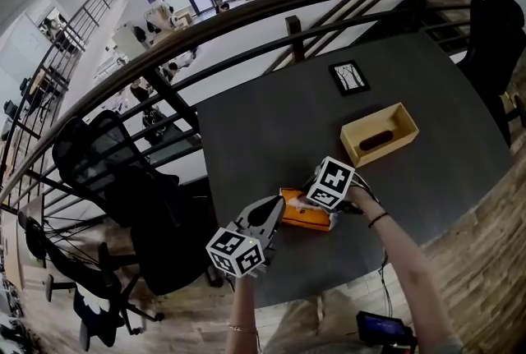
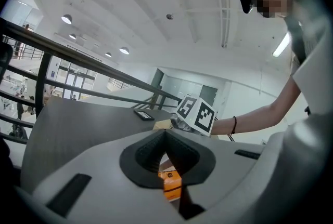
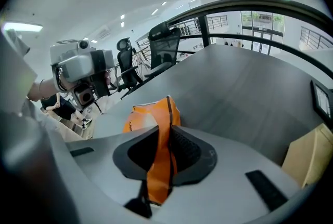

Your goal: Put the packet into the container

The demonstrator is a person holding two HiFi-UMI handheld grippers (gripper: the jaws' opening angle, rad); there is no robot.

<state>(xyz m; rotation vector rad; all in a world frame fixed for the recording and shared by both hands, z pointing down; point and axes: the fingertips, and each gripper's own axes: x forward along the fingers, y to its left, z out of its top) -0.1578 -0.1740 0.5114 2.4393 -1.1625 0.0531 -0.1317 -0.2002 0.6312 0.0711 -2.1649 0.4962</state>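
While low over the table (image 1: 271,122), right claw (image 3: 166,128) tight on orange packet (image 3: 141,116), left claw (image 2: 165,134) closed alongside.

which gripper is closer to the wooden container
The right gripper, at the packet's end facing the container; the left gripper is at its far end.

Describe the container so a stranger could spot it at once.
On the dark table beside the railing, look beyond and right of the orange packet. The container lies near a black-framed card: the only open, tan, rectangular box there.
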